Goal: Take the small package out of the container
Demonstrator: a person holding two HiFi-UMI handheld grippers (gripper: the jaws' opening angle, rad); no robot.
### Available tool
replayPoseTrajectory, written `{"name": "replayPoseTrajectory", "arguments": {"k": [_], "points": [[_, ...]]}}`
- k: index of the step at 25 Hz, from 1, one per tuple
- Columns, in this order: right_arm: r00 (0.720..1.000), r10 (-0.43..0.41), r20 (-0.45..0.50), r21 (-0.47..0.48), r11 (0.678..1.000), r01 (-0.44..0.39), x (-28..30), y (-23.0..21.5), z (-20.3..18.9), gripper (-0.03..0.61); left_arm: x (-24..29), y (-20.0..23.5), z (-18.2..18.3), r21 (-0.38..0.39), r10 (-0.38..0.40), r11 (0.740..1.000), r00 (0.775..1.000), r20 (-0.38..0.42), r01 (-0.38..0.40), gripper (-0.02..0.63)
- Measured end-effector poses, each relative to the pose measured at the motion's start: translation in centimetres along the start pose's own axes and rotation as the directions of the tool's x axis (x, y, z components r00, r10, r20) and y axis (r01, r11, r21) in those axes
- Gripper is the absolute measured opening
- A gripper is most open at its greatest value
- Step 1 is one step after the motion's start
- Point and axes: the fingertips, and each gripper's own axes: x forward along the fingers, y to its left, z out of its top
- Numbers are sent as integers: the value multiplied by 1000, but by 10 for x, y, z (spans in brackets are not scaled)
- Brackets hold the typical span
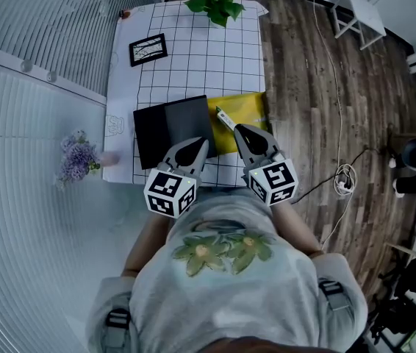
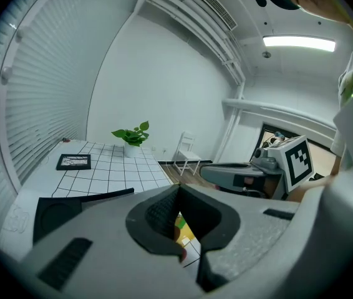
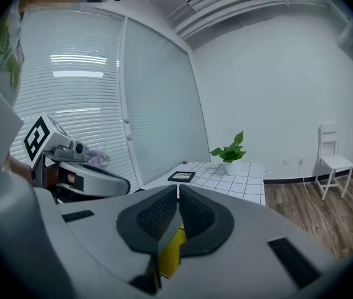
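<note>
A flat black container lies on the near part of the white grid-patterned table. A yellow package lies beside it on the right, with a thin white strip along its near left edge. My left gripper hovers over the container's near right corner, with its jaws shut and nothing between them. My right gripper is over the yellow package's near edge, also shut and empty. In the left gripper view the left gripper has the black container to its left. In the right gripper view the yellow package shows under the right gripper.
A potted plant stands at the table's far edge and a black picture frame lies at the far left. Purple flowers sit on the sill by the blinds. To the right, on the wooden floor, are a white chair and a cable.
</note>
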Motion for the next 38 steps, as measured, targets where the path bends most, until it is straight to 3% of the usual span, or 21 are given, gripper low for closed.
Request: {"name": "replayPoseTrajectory", "arguments": {"k": [10, 24, 38], "points": [[997, 46, -68, -20, 999, -47, 17, -5, -14, 11, 21, 8, -3, -32, 10, 999, 1000, -25, -11, 6], [978, 49, -205, -49, 997, -60, 39, -18, -51, 123, 33, 9, -6, -49, 18, 999, 998, -54, -21, 6], [950, 40, -310, -87, 994, -70, 50, -26, -80, 166, 38, 7, -10, -47, 7, 999, 997, -72, -10, 6]]}}
